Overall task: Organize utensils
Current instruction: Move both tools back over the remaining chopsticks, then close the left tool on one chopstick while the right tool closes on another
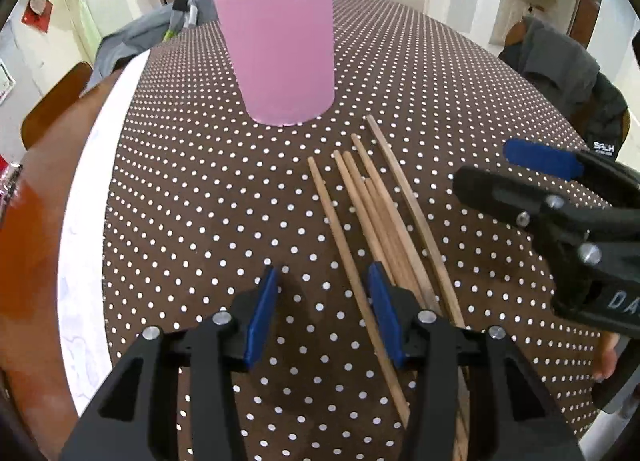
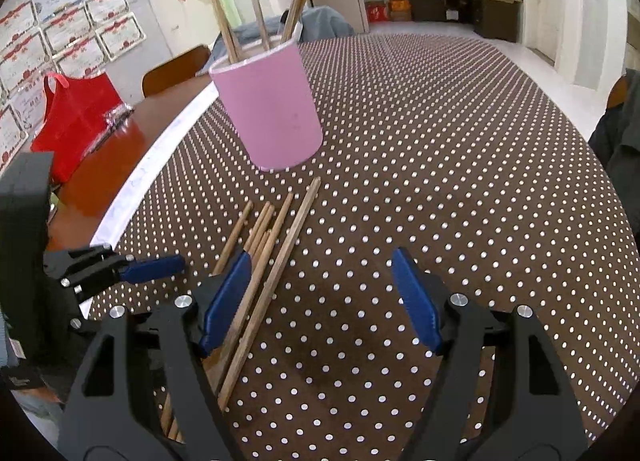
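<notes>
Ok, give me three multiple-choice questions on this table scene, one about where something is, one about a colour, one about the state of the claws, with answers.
1. Where do the loose chopsticks lie?
A. Inside the cup
B. On the dotted tablecloth, in front of the cup
C. On the floor

2. What colour is the cup that holds the upright chopsticks?
A. Pink
B. Green
C. White

3. What state are the left claw and right claw in?
A. Both shut on a chopstick
B. Left open, right shut
C. Both open and holding nothing

Answers: 1 B, the sticks lie flat on the cloth just short of the cup's base. 2 A, its outer wall is plain pink. 3 C, each view shows a wide gap between the blue pads with only cloth between them.
</notes>
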`<state>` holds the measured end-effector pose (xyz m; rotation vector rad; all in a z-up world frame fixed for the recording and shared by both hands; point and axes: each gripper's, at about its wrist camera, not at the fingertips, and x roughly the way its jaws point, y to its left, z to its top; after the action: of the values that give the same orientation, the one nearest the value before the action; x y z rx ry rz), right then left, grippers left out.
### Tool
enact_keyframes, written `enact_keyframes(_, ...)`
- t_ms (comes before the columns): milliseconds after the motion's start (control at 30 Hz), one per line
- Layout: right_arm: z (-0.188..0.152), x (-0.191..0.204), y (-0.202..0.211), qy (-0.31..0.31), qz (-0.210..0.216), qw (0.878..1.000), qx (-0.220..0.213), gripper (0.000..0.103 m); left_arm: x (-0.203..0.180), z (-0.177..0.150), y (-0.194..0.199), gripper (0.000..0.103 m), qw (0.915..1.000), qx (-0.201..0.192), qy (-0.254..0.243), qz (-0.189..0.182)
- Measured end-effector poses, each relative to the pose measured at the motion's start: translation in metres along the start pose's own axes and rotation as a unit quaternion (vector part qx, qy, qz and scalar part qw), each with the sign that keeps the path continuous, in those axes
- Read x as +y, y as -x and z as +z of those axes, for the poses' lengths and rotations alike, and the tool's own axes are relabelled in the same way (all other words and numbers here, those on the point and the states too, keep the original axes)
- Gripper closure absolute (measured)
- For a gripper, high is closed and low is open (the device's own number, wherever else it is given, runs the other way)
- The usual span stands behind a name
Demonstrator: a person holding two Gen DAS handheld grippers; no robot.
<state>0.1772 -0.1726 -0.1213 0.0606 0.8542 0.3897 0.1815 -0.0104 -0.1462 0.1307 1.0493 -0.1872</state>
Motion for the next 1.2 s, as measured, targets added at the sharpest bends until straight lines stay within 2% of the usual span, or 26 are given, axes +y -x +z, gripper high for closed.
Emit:
enact_keyframes(233,0.000,0.018,-0.016,0.039,-0.010,0.999,0.037,0.031,0.027,-0.005,0.004,0.056,1.0000,-0.002,0.008,0.001)
enact_keyframes(433,0.001,0.033,-0.036,0.073,-0.036,0.994,0.068,0.031,0.029,-0.004,0.003,0.065,1.0000,-0.003,0.009,0.000)
enact_keyframes(567,0.002,0.033,-0.042,0.081,-0.038,0.993,0.081,0.045,0.033,0.002,-0.002,0.079,0.9999,-0.004,0.014,-0.002)
enact_keyframes(600,0.003,0.032,-0.042,0.083,-0.039,0.992,0.085,0.052,0.034,0.004,-0.003,0.080,0.9999,-0.003,0.015,-0.003)
enact_keyframes(700,0.004,0.025,-0.041,0.081,-0.031,0.991,0.097,0.058,0.037,0.007,-0.005,0.088,0.9997,-0.001,0.020,-0.011)
enact_keyframes(933,0.013,0.036,-0.048,0.138,-0.049,0.980,0.137,0.062,0.024,0.016,-0.010,0.093,0.9998,0.004,0.000,-0.020)
enact_keyframes(1033,0.018,0.042,-0.052,0.158,-0.042,0.974,0.158,0.083,0.020,0.019,-0.012,0.094,0.9997,0.005,-0.009,-0.021)
enact_keyframes(1200,0.031,0.041,-0.059,0.156,-0.022,0.970,0.184,0.088,0.027,0.022,-0.013,0.096,0.9992,0.008,0.008,-0.038)
